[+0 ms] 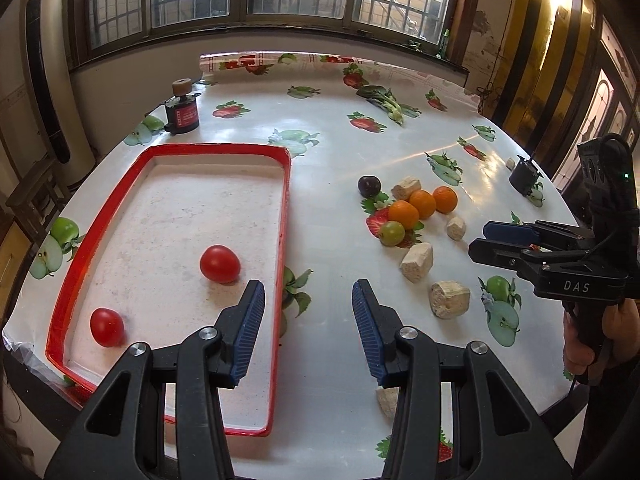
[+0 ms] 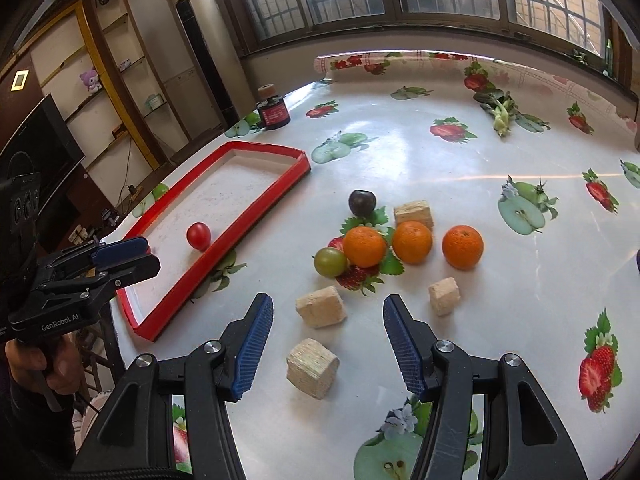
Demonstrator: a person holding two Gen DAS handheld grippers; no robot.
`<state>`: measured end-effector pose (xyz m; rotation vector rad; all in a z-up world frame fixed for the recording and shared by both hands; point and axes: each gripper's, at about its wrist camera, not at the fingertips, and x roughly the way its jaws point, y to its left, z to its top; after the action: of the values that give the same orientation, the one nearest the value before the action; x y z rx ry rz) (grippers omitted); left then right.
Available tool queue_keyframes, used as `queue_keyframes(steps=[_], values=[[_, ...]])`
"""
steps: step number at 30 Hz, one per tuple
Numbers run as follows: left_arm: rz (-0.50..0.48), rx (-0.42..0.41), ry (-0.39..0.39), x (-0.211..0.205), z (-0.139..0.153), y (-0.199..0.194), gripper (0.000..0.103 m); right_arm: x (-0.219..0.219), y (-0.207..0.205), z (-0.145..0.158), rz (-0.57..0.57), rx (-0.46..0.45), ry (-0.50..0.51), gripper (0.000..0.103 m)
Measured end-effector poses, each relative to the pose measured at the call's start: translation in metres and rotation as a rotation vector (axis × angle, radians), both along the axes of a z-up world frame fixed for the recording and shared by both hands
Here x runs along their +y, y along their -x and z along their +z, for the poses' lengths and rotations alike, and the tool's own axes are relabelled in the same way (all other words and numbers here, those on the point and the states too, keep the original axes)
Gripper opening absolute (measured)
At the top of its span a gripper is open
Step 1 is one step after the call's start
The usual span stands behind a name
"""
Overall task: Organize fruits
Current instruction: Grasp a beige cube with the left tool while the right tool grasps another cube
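Lower centre of each wrist view: the left hand-held gripper [image 1: 308,328] and the right hand-held gripper [image 2: 328,344], both released, jaws parted with nothing between them.

Just beyond the right one lie pale porous blocks [image 2: 312,368], apparently not fruit.

Middle of the right view: a green fruit [image 2: 330,262], three oranges [image 2: 365,247] and a dark plum [image 2: 362,202], clustered on the patterned surface [image 2: 440,168]. Some touch their neighbours.

Left of the frame: the red-rimmed tray [image 1: 285,216] already holding two red tomatoes [image 1: 220,264].

Handling, as judged: the oranges look firm, round and liable to roll, so grip across the widest part. The plum and green fruit seem smooth and softer, calling for light pressure.
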<state>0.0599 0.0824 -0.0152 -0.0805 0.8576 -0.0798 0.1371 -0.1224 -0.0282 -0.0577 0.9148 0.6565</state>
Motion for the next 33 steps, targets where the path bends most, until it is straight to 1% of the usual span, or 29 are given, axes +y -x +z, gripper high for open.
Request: queue_keyframes(steps=[3,4,5,7,11,14,21,27,31,33], values=[[-0.021,0.009,-0.002,-0.01,-0.003,0.002,0.044,-0.01,0.0,-0.003,-0.018,0.006,-0.004,0.06],[-0.028,0.014,-0.002,-0.013,-0.003,0.002,0.046,-0.013,0.001,-0.004,-0.023,0.008,-0.005,0.06],[-0.036,0.016,-0.005,-0.017,-0.004,0.003,0.051,-0.015,0.001,-0.004,-0.026,0.009,-0.005,0.06],[-0.046,0.011,-0.012,-0.022,-0.003,0.006,0.054,-0.018,0.003,-0.006,-0.033,0.011,-0.005,0.06],[-0.073,0.015,-0.011,-0.029,-0.004,0.013,0.054,-0.02,0.007,-0.01,-0.033,0.019,-0.005,0.06],[-0.096,0.033,-0.002,-0.035,-0.01,0.02,0.054,-0.018,0.012,-0.015,-0.024,0.025,-0.001,0.06],[-0.151,0.101,0.022,-0.05,-0.037,0.036,0.054,-0.003,0.02,-0.025,0.01,0.04,0.018,0.06],[-0.151,0.132,0.036,-0.052,-0.054,0.037,0.054,0.009,0.022,-0.037,0.02,0.049,0.063,0.06],[-0.159,0.146,0.039,-0.054,-0.062,0.034,0.053,0.016,0.02,-0.042,0.03,0.056,0.078,0.059],[-0.167,0.13,0.022,-0.056,-0.063,0.033,0.043,0.021,0.019,-0.045,0.038,0.056,0.089,0.059]])
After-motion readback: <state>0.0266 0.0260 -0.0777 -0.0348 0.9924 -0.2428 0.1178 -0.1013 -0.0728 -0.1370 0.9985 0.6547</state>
